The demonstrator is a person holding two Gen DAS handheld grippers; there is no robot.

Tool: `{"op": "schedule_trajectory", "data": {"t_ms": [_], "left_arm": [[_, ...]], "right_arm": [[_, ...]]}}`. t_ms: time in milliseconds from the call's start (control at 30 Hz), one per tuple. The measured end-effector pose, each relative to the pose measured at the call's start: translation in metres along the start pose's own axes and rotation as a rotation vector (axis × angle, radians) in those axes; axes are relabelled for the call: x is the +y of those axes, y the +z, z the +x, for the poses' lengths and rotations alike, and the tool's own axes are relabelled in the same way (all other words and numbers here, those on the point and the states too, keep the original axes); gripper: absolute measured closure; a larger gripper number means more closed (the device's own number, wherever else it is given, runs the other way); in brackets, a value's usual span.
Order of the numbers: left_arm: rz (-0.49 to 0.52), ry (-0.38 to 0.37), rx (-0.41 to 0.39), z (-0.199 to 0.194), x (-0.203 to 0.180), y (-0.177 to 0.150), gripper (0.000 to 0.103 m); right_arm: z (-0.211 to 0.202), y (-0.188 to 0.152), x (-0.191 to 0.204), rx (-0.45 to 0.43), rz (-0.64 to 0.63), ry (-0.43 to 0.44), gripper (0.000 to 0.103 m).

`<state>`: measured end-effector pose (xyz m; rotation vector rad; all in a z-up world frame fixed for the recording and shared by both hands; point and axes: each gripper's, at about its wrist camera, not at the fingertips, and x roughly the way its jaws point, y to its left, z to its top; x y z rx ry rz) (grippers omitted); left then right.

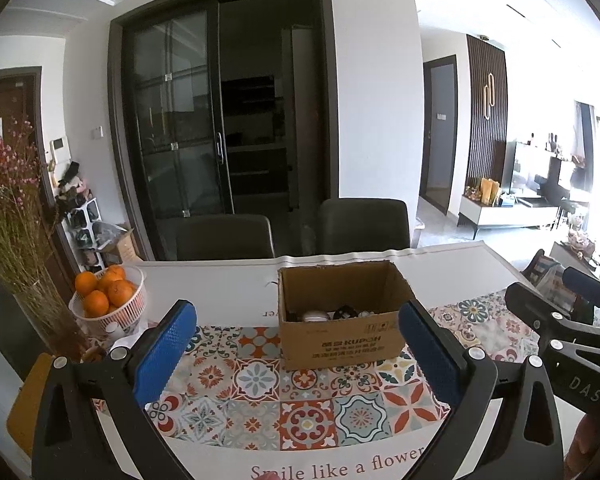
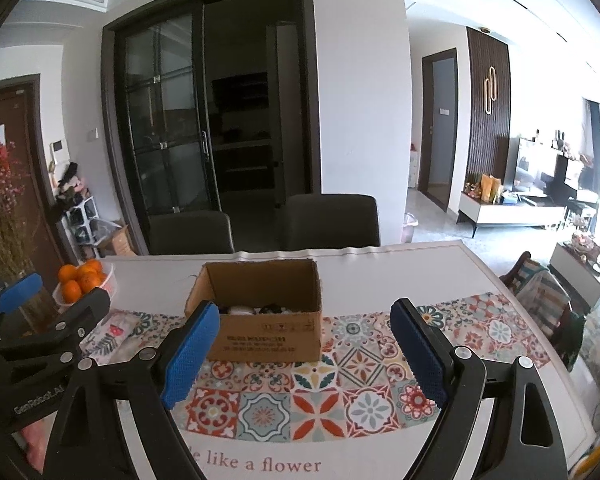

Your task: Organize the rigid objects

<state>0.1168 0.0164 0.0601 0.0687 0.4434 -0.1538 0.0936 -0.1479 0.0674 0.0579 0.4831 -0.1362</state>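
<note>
Near the desk's far edge, the box (image 1: 340, 320) looks light, stiff, best gripped by its walls; both tools (image 1: 296, 354) (image 2: 302, 354) gape, empty.

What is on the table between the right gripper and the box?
Only bare patterned tablecloth lies between the open right gripper and the box, in the right wrist view.

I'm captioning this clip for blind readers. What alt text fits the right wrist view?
The right hand-held gripper hangs open and empty over a tile-patterned table runner, facing an open cardboard box with small items inside. The left hand-held gripper and a basket of oranges sit at left.
</note>
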Motion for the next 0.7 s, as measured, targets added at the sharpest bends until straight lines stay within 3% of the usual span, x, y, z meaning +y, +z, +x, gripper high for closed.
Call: {"op": "schedule_trajectory", "data": {"t_ms": [700], "left_arm": [[-0.015, 0.010, 0.015, 0.0057, 0.0049, -0.0048, 0.000]], "right_arm": [[0.0035, -0.0065, -0.0008, 0.013, -0.004, 0.012, 0.015]]}}
